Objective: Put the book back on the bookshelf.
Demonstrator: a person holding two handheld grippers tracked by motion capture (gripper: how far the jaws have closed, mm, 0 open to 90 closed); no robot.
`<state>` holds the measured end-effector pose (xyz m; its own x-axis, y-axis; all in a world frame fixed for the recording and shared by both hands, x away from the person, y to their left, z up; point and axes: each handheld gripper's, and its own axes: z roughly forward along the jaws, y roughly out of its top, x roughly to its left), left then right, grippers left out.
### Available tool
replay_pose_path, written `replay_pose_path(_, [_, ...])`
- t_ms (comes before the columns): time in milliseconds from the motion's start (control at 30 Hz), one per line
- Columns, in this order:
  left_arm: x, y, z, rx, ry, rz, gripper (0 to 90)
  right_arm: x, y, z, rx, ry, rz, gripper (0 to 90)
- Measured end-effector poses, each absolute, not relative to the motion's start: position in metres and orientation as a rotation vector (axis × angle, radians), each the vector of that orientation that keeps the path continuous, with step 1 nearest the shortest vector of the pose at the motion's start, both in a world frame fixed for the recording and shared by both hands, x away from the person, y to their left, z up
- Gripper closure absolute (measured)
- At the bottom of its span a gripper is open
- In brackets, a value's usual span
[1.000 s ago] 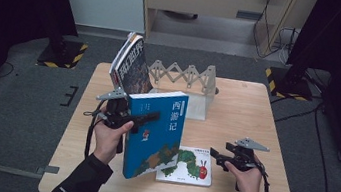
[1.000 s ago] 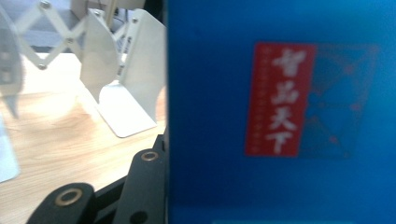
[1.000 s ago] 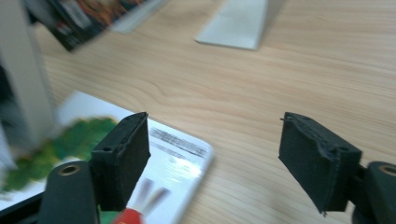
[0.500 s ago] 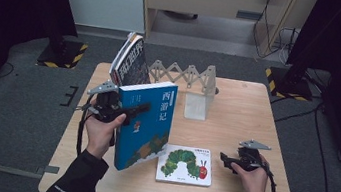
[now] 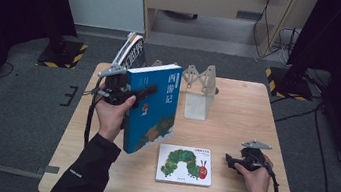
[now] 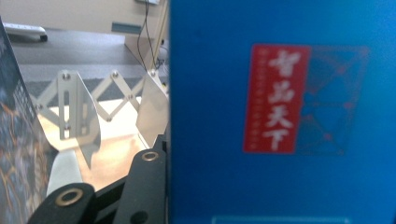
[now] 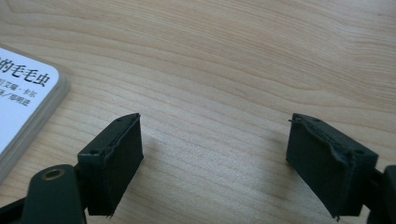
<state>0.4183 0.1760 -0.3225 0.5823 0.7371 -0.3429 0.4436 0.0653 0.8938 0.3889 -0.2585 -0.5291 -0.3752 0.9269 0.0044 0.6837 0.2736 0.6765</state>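
Blue book (image 5: 152, 107) held upright above the desk's (image 5: 252, 112) left half, pinched by left tool (image 5: 131, 93). Cover: white title 西游记, landscape artwork below; back bears red label, white characters. Right tool (image 5: 228, 159) spread, resting low right of caterpillar book (image 5: 184, 164).

The left gripper (image 5: 126, 92) is raised above the worktop (image 5: 235, 120), its fingers (image 6: 140, 186) clamped tight, forearm reaching forward. The right gripper (image 5: 232, 162) rests low near the person's edge, its fingers (image 7: 112, 158) spread wide apart.
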Motion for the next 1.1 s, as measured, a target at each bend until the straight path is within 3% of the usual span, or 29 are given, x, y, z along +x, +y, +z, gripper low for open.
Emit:
replay_pose_path(567, [0.46,0.155,-0.314,1.515,1.056,0.405,60.5,0.388,-0.262,-0.538,1.444,2.106,0.889,7.6])
replay_pose_path(1100, [0.506,0.142,-0.322,1.541,1.111,0.424,60.5,0.389,-0.262,-0.539,1.439,2.11,0.896,6.6])
